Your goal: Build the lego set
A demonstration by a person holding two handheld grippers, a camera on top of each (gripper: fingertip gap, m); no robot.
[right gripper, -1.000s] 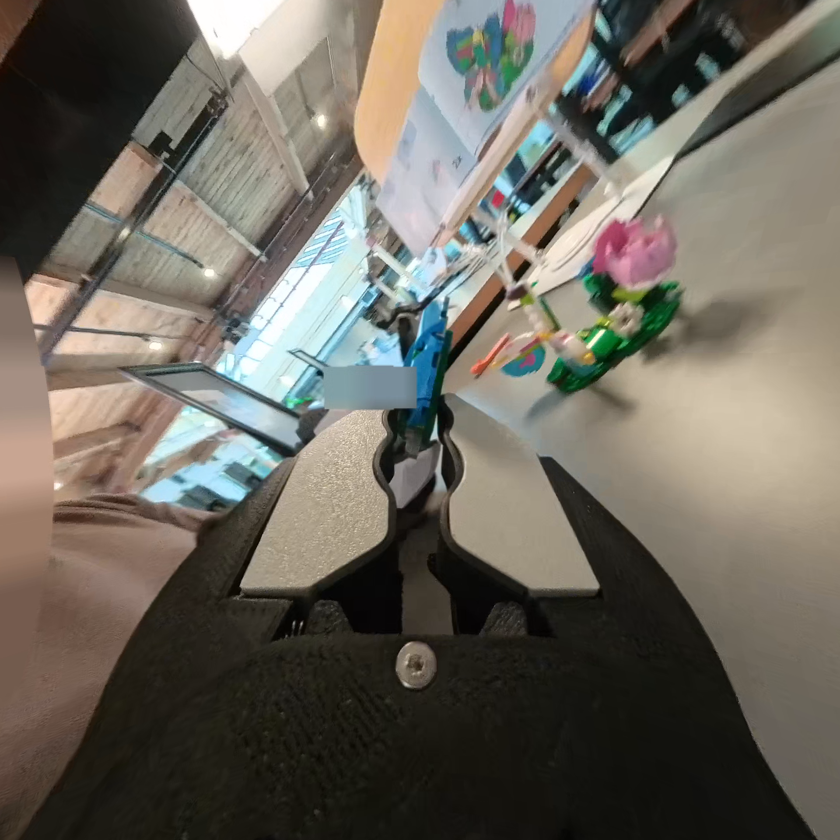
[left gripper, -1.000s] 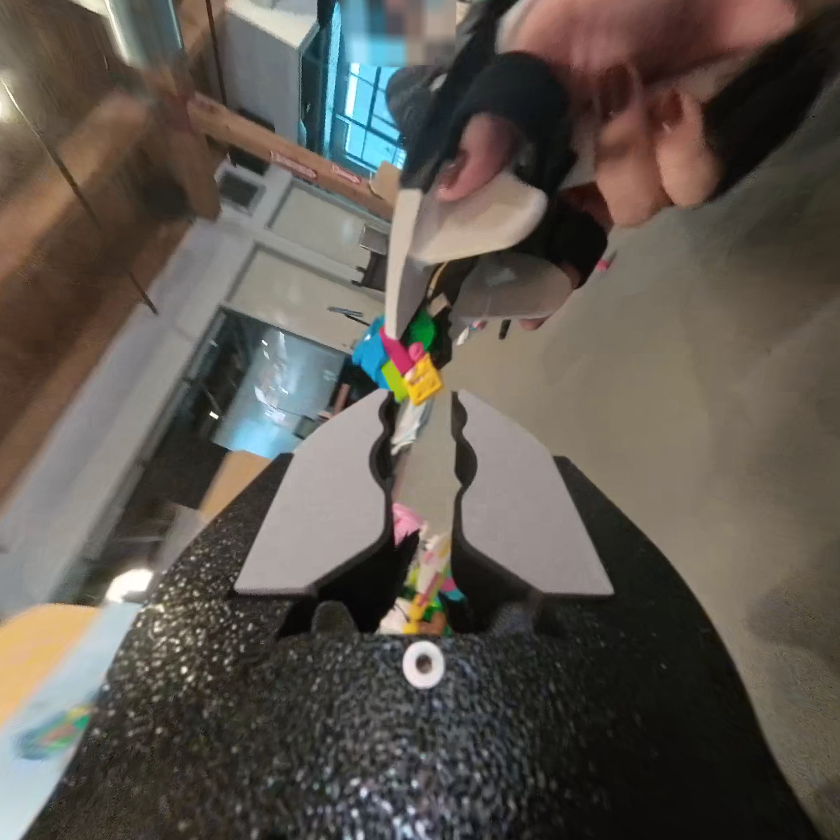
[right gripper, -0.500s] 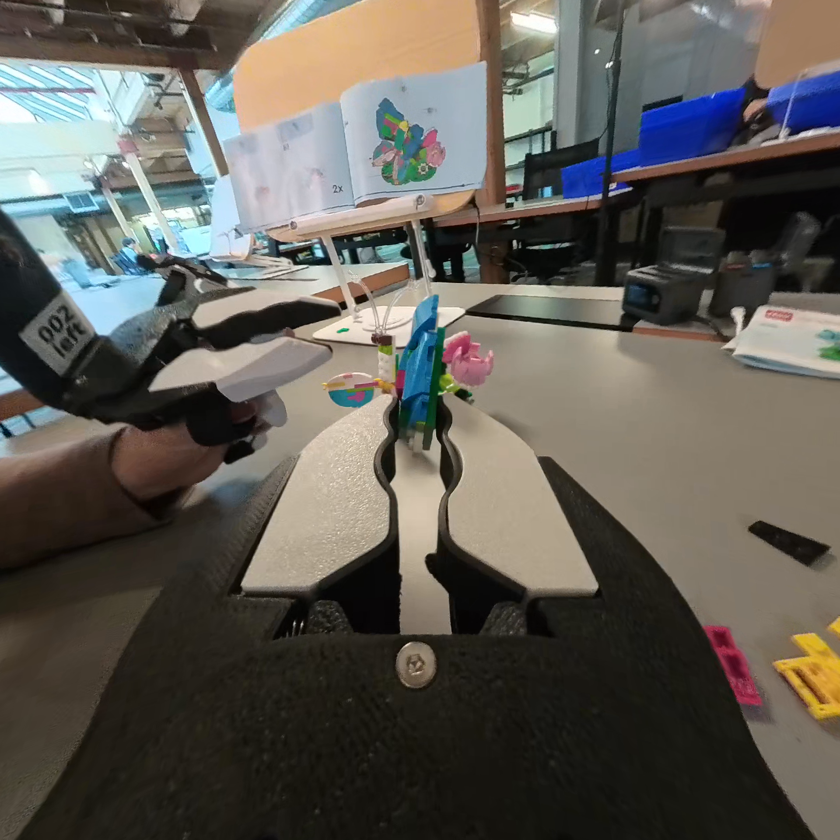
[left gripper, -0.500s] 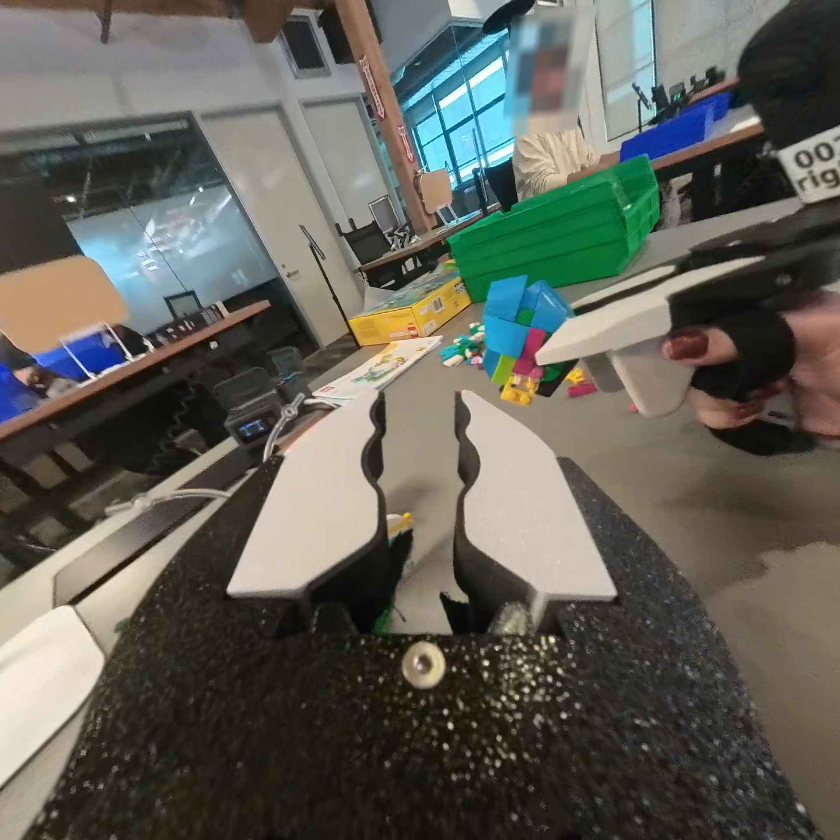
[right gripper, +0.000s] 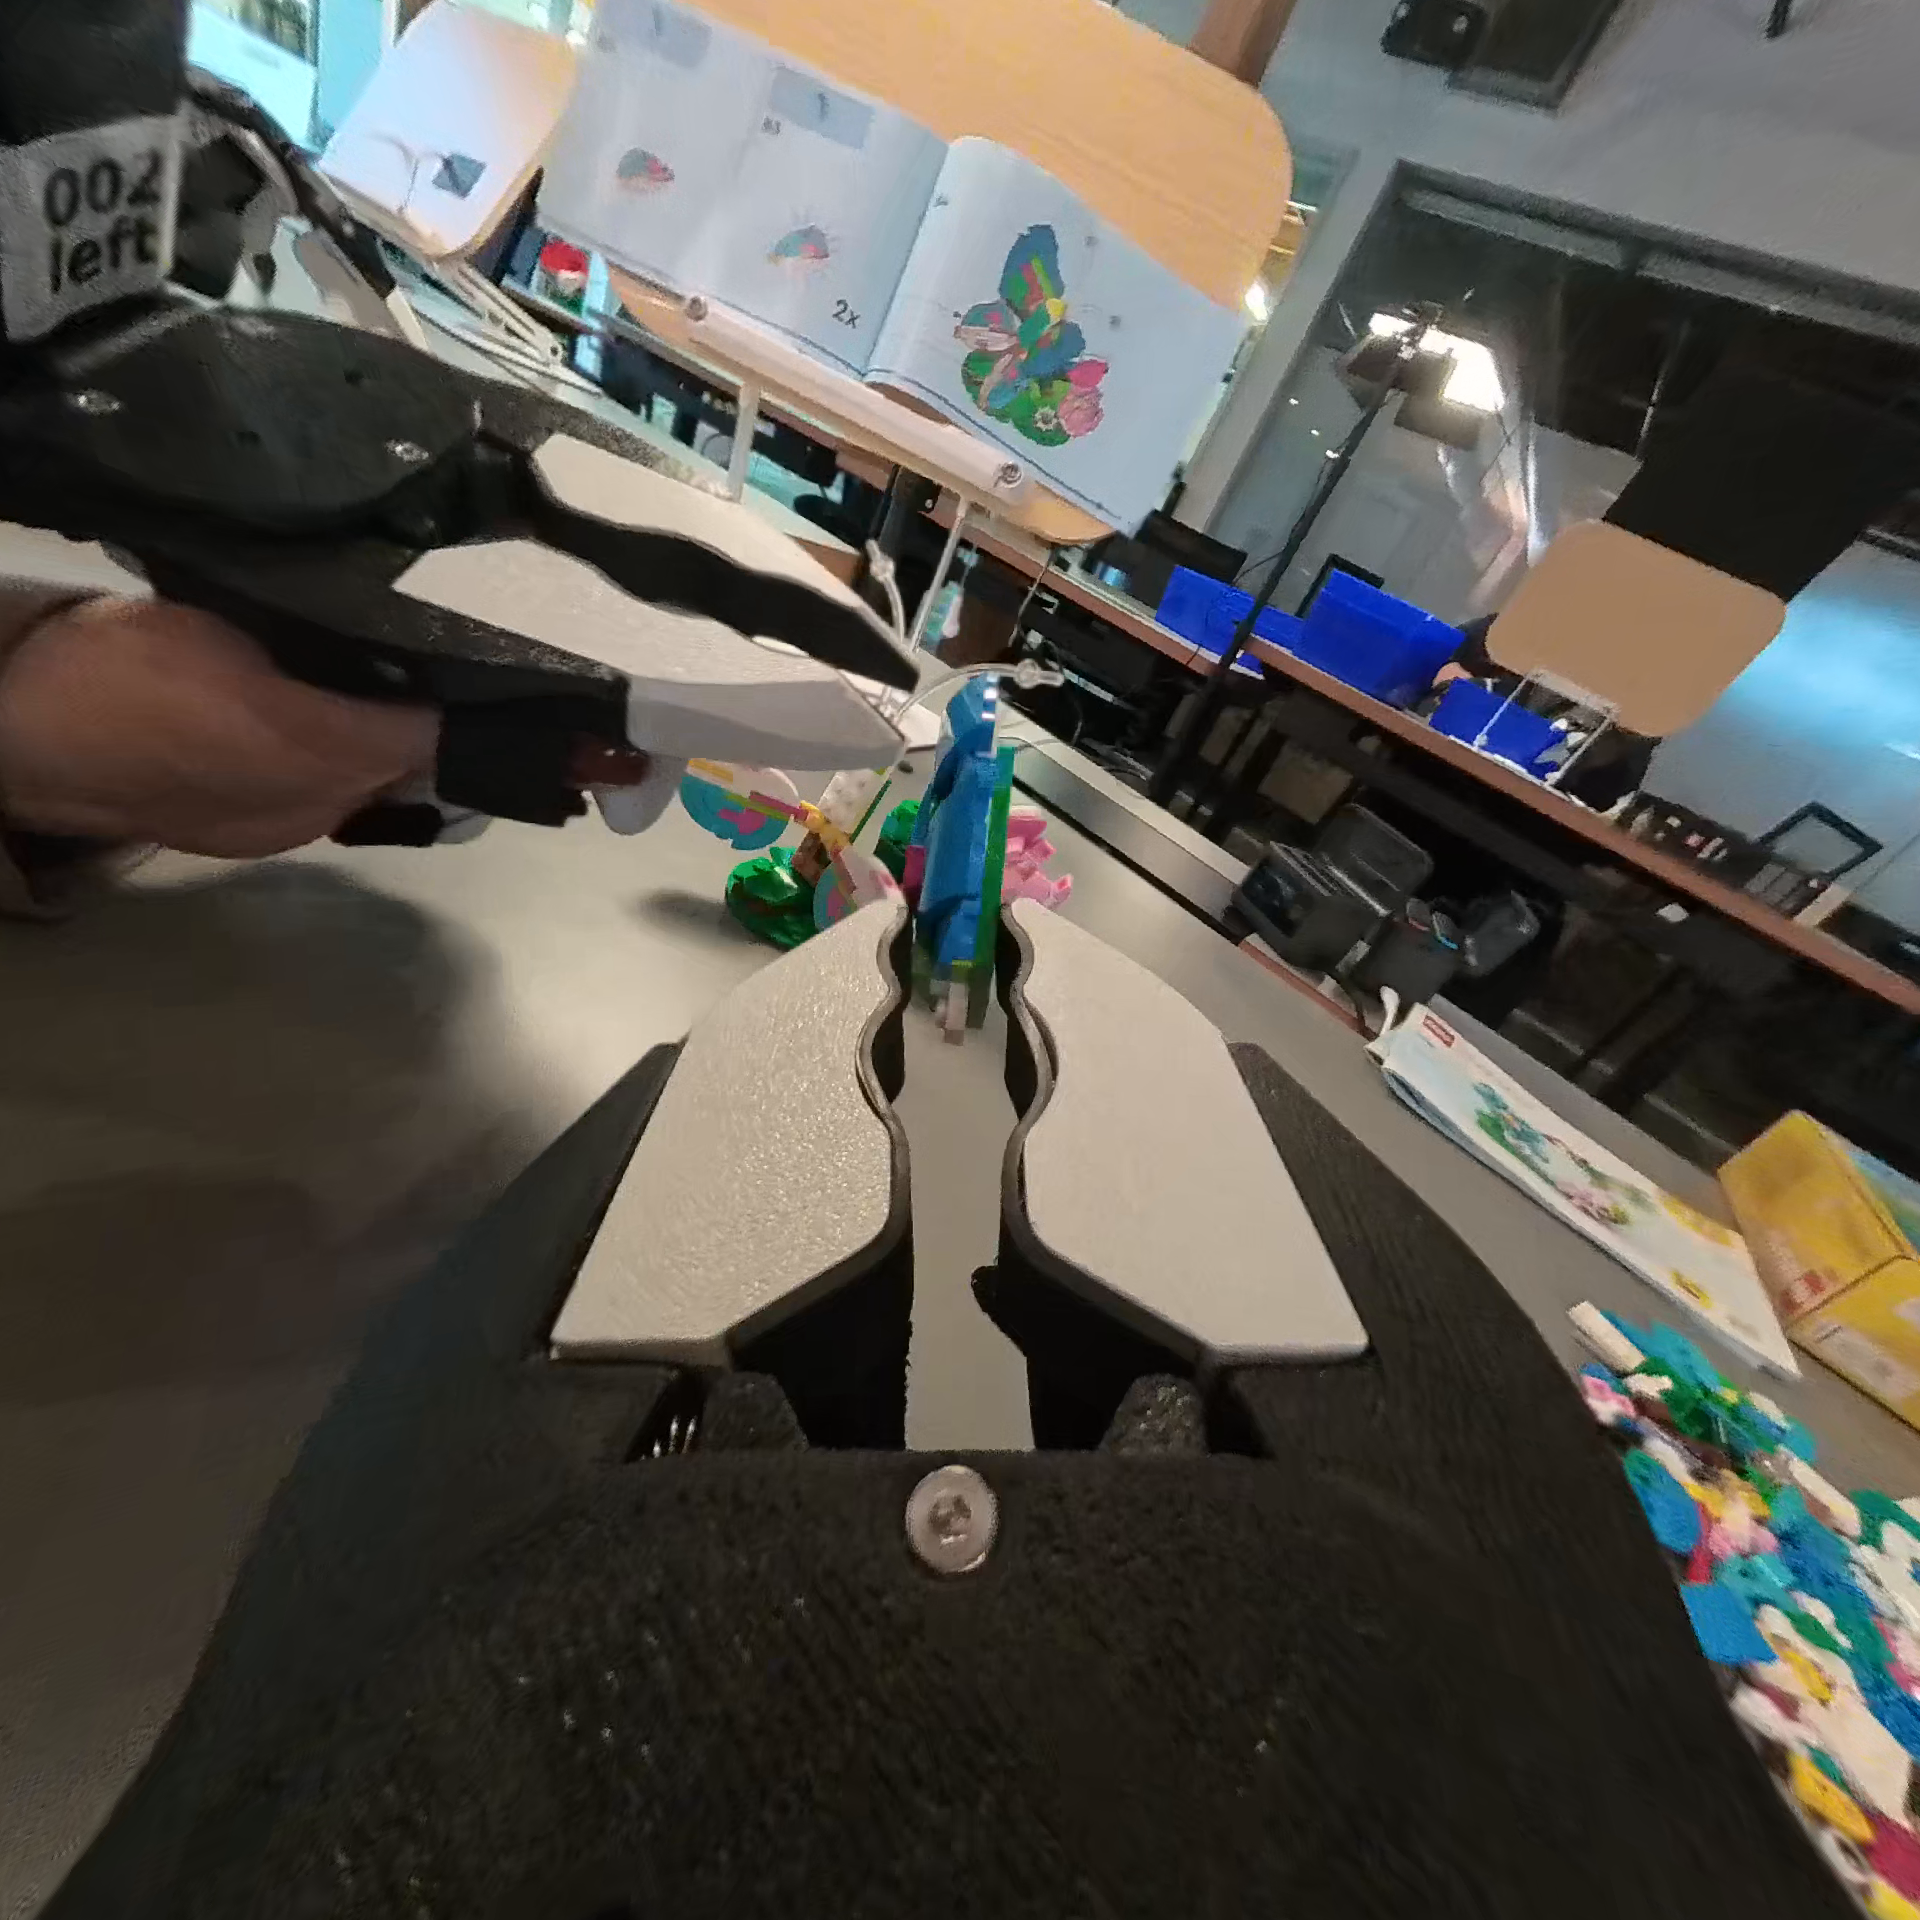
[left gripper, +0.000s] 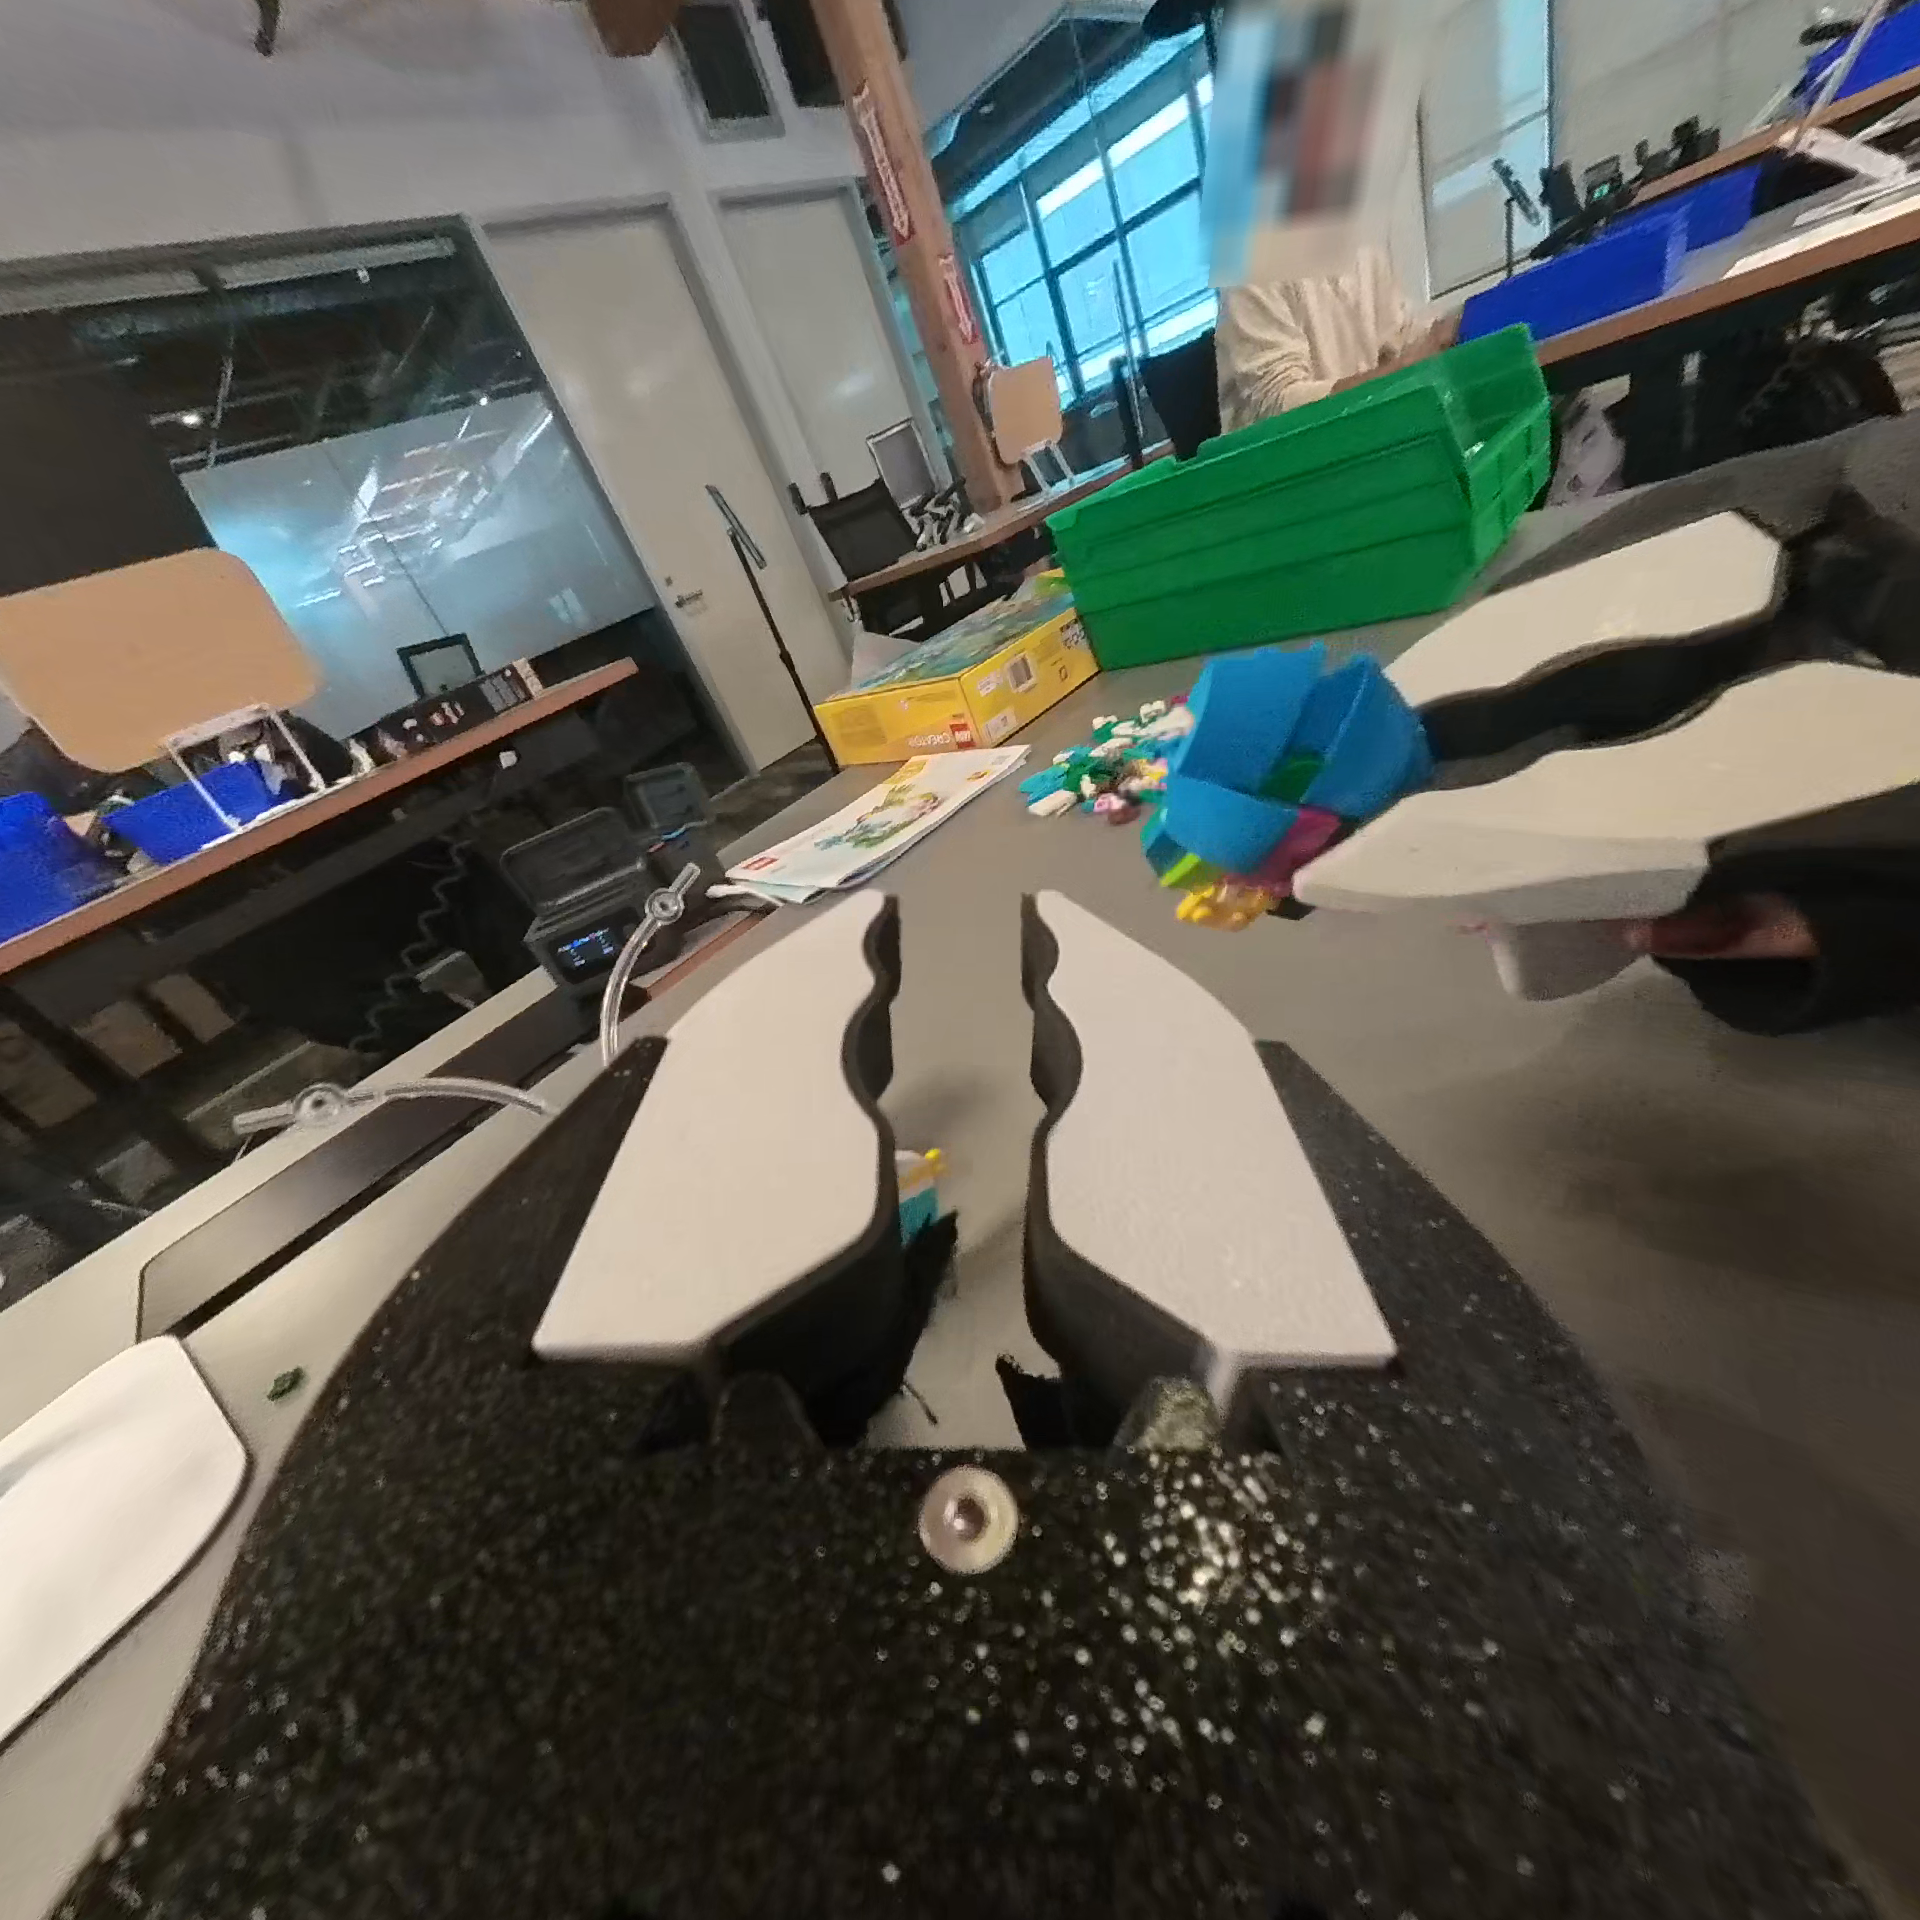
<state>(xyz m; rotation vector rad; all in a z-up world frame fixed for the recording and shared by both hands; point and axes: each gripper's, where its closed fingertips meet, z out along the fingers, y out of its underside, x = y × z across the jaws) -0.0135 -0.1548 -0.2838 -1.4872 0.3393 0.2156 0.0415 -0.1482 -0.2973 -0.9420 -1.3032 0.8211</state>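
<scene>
The right gripper (right gripper: 951, 935) is closed on a blue wing piece (right gripper: 961, 831), which stands upright between its two grey fingertips, above the grey table (right gripper: 312, 1091). In the left wrist view the same wing piece (left gripper: 1288, 748) shows from the side, blue with green, pink and yellow parts at its lower edge, and the right gripper (left gripper: 1340, 800) reaches in from the right side with it. The left gripper (left gripper: 956, 925) has a clear gap between its fingers and nothing is held at the tips. Low in that gap, near the base of the left finger, a small white, yellow and teal piece (left gripper: 920, 1195) shows, but I cannot tell if it lies on the table or touches the finger. In the right wrist view the left gripper (right gripper: 883, 696) comes from the left side, and its tips are just above and beside the top of the wing. Behind the wing stands the flower model (right gripper: 810, 862) with a green base and a pink flower. An open instruction booklet (right gripper: 904, 270) stands on a holder behind it. A pile of loose bricks (right gripper: 1787, 1600) lies at the right, near a yellow box (right gripper: 1829, 1236) and another booklet (right gripper: 1569, 1174). Green trays (left gripper: 1299, 540) are stacked farther back on the table.
</scene>
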